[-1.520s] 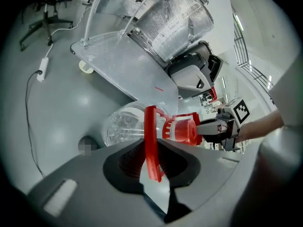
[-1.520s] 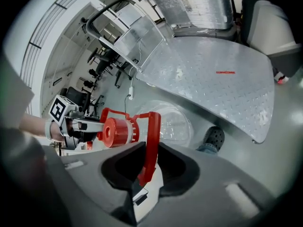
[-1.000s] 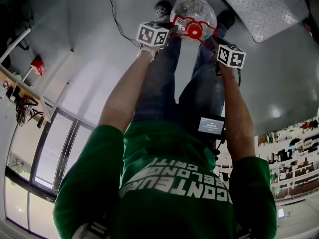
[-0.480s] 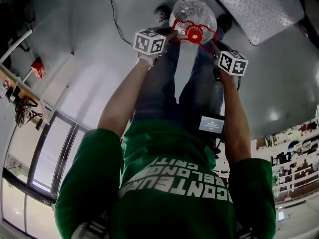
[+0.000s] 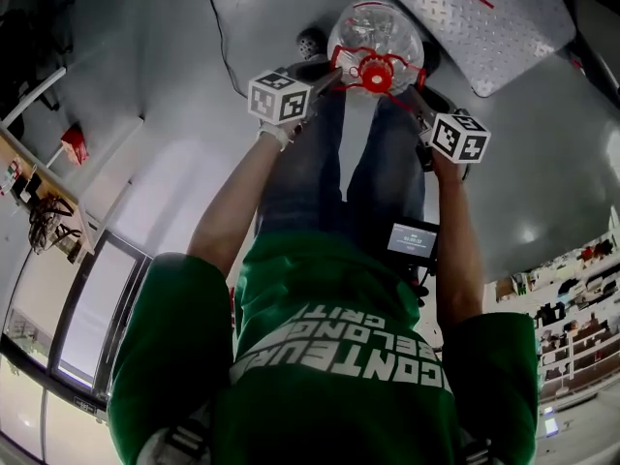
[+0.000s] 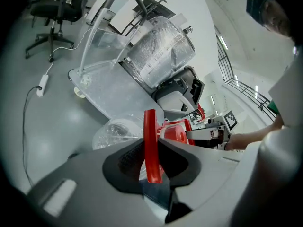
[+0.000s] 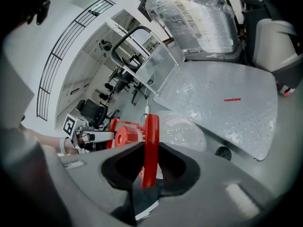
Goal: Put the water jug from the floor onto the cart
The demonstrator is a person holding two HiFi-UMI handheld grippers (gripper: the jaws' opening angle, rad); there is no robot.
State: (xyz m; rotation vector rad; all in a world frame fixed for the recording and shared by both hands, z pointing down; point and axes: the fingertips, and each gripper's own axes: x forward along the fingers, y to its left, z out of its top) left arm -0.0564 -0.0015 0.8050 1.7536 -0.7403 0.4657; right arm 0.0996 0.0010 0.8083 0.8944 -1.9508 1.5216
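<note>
The clear water jug [image 5: 376, 29] with a red cap [image 5: 377, 73] hangs above the grey floor, between my grippers and in front of the person's legs. My left gripper [image 5: 327, 76] is shut on the left side of the jug's red carrying handle [image 6: 150, 148]. On the handle's other side [image 7: 150, 148] my right gripper [image 5: 414, 93] is shut. Each gripper view shows a red bar pinched between dark pads, the jug's body [image 6: 117, 130] [image 7: 183, 131] beyond it. The cart's checker-plate deck [image 5: 465, 13] lies just past the jug, to the right.
A black cable [image 5: 219, 27] runs across the floor on the left. A dark caster [image 5: 310, 42] sits beside the jug. The cart's push bar [image 6: 102, 13] rises at its far end, near a plastic-wrapped machine [image 6: 161, 46] and an office chair [image 6: 57, 6].
Both grippers have risen with the jug hanging between them. The marker cubes have spread apart and come nearer the camera. The cart deck has slid up and left in the picture.
</note>
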